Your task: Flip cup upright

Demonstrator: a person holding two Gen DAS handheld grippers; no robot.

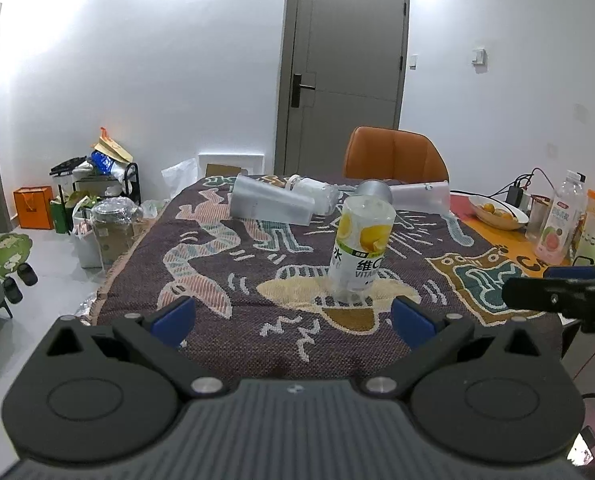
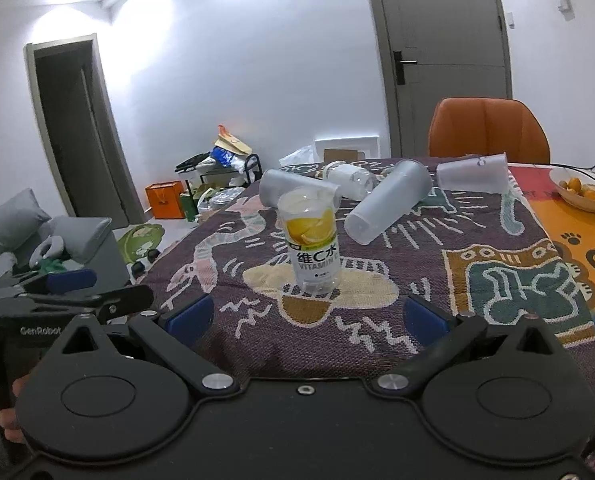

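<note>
White walls and a grey door (image 1: 343, 60) back a table spread with a patterned woven cloth (image 1: 225, 264) in the left wrist view. On it the lemon-label cup (image 1: 359, 248) stands on end near the middle, label text upright, slightly tilted. The left gripper (image 1: 293, 316) hangs in front of it, blue pads spread wide with nothing between them, and the cup sits well beyond the tips. Behind lie several frosted cups on their sides (image 1: 271, 200), with an orange chair (image 1: 395, 154) past them. Only this view shows the pink-label bottle (image 1: 559, 220) at the table's right edge, beside the fruit bowl (image 1: 497, 210). The right gripper (image 1: 553, 292) pokes in from the right.

From the right wrist view, the same cup (image 2: 313, 246) stands ahead of the right gripper (image 2: 307, 316), whose pads are likewise wide apart and empty. A toppled frosted cup (image 2: 387, 204) lies just behind, unobstructed. This view alone shows a dark doorway (image 2: 71, 128) and grey sofa cushions (image 2: 13, 228); the left gripper (image 2: 69, 292) shows at the left.
</note>
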